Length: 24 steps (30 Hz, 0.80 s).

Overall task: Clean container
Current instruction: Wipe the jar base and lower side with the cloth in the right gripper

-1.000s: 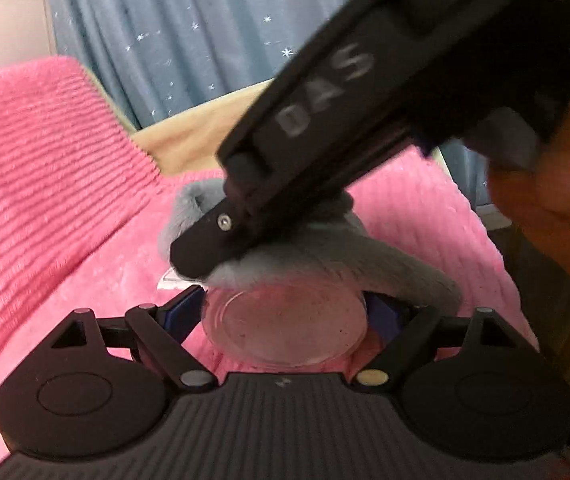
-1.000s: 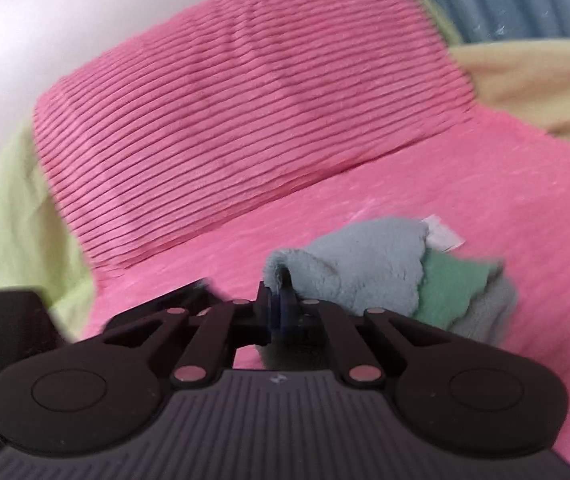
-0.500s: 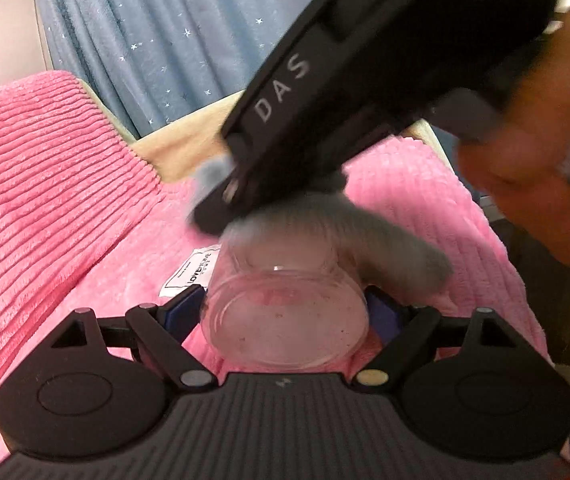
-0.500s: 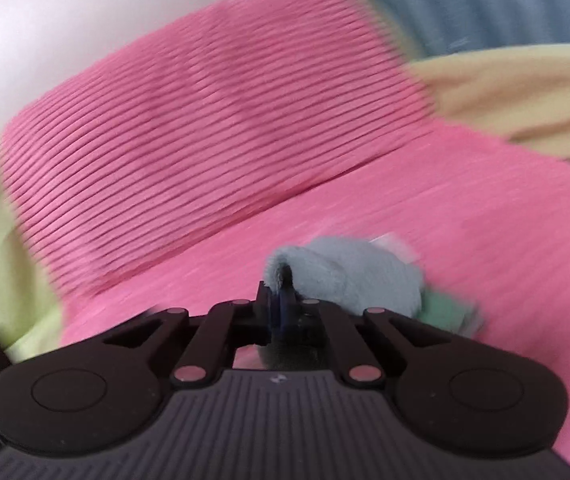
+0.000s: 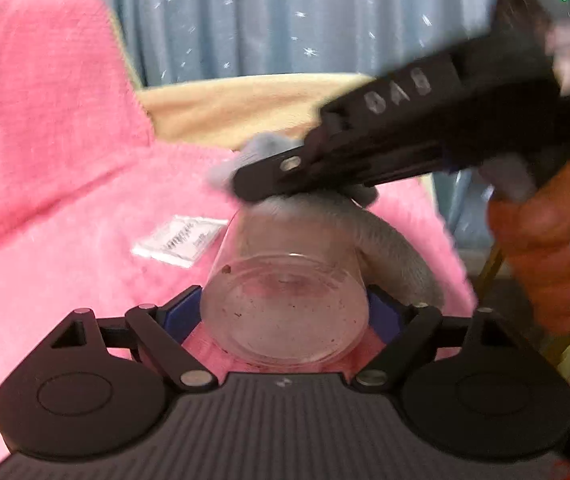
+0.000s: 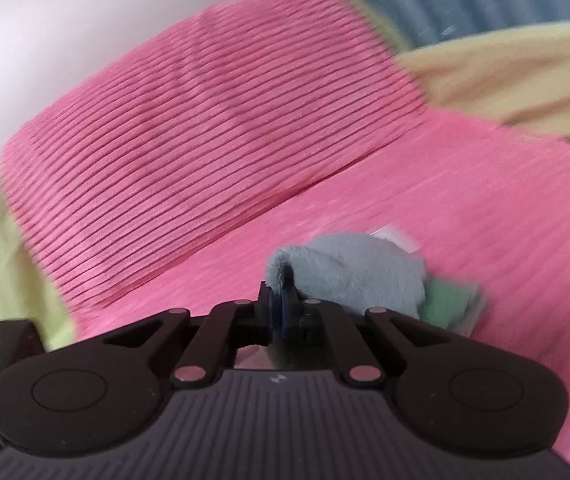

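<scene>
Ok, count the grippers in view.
2. The left gripper sits at the bottom of its own view, shut on the clear container. The right gripper reaches in from the right above it, shut on a grey cloth.

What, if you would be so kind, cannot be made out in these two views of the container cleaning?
- Left wrist view: the container mouth, covered by the grey cloth and the right gripper.
- Left wrist view: the white label text, blurred.
- Right wrist view: the container, hidden below the cloth and gripper body.
- Right wrist view: the green patch, smeared by motion.
</scene>
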{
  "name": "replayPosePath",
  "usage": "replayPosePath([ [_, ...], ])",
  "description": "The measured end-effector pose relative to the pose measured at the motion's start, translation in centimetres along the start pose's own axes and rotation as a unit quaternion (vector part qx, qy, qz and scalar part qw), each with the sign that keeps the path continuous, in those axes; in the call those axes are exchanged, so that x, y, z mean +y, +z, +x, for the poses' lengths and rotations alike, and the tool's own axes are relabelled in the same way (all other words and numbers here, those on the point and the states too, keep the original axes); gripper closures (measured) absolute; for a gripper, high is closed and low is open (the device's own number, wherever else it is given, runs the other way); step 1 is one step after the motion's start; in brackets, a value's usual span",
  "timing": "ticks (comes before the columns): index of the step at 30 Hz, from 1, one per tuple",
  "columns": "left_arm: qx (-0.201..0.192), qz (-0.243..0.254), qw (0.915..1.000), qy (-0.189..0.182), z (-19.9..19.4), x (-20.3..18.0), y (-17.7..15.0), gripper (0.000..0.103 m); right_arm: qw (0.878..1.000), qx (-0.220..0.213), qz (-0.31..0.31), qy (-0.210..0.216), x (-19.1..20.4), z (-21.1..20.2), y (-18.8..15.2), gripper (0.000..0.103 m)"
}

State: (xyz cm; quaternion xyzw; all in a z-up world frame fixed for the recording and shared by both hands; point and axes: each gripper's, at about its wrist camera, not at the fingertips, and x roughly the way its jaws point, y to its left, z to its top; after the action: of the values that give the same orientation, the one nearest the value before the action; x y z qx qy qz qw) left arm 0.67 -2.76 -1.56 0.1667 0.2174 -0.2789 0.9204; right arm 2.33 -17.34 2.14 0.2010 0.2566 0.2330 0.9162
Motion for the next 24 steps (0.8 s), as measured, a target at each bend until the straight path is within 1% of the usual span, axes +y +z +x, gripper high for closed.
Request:
replayPosePath([
  [1,0.001,0.026,0.9996,0.012,0.0,-0.5,-0.1,0.017,1.000,0.016,-0.013,0.020,0.7,0.4,-0.3,0.101],
  [2,0.001,0.050,0.9985,0.024,0.0,-1.0,-0.2,0.017,0.999,0.023,-0.031,0.024,1.2,0.6,-0.4,0.101],
  [3,0.001,0.056,0.9981,0.026,0.0,-1.1,-0.2,0.017,0.999,0.020,-0.047,0.016,1.3,0.6,-0.3,0.102],
  [4,0.001,0.059,0.9979,0.027,0.0,-1.2,-0.2,0.017,0.999,0.013,-0.050,0.003,1.1,0.5,0.0,0.102],
  [6,0.000,0.065,0.9974,0.030,0.1,-1.3,-0.2,0.017,0.999,-0.017,-0.029,-0.036,-0.4,0.0,0.6,0.102],
  [9,0.000,0.075,0.9967,0.033,0.2,-1.5,-0.3,0.017,0.997,-0.041,0.002,-0.062,-2.0,-0.8,1.0,0.102],
  [11,0.000,0.081,0.9961,0.035,0.3,-1.6,-0.3,0.017,0.999,-0.027,-0.005,-0.041,-1.2,-0.7,0.8,0.101],
  [13,-0.001,0.087,0.9955,0.037,0.4,-1.7,-0.3,0.017,1.000,0.002,-0.008,0.007,-0.3,-0.2,0.3,0.101],
  [15,-0.001,0.094,0.9948,0.039,0.5,-1.8,-0.4,0.017,0.999,0.025,-0.031,0.029,0.6,0.3,0.1,0.102],
  [17,-0.001,0.068,0.9973,0.027,0.6,-1.1,-0.4,0.017,0.999,0.011,-0.044,0.001,0.2,0.2,0.5,0.102],
  [18,-0.001,0.054,0.9984,0.020,0.6,-0.8,-0.4,0.017,0.999,-0.008,-0.029,-0.024,-0.7,-0.1,0.9,0.102],
  [20,-0.001,0.025,0.9997,0.006,0.7,0.0,-0.3,0.017,0.998,-0.034,0.007,-0.047,-2.5,-0.6,1.4,0.102],
  [22,0.000,-0.004,1.0000,-0.008,0.8,0.8,-0.3,0.013,0.998,-0.040,0.021,-0.046,-3.1,-0.7,1.4,0.102],
  [24,0.000,-0.032,0.9992,-0.021,0.9,1.5,-0.3,0.013,0.998,-0.040,0.009,-0.047,-2.7,-0.7,1.3,0.102],
])
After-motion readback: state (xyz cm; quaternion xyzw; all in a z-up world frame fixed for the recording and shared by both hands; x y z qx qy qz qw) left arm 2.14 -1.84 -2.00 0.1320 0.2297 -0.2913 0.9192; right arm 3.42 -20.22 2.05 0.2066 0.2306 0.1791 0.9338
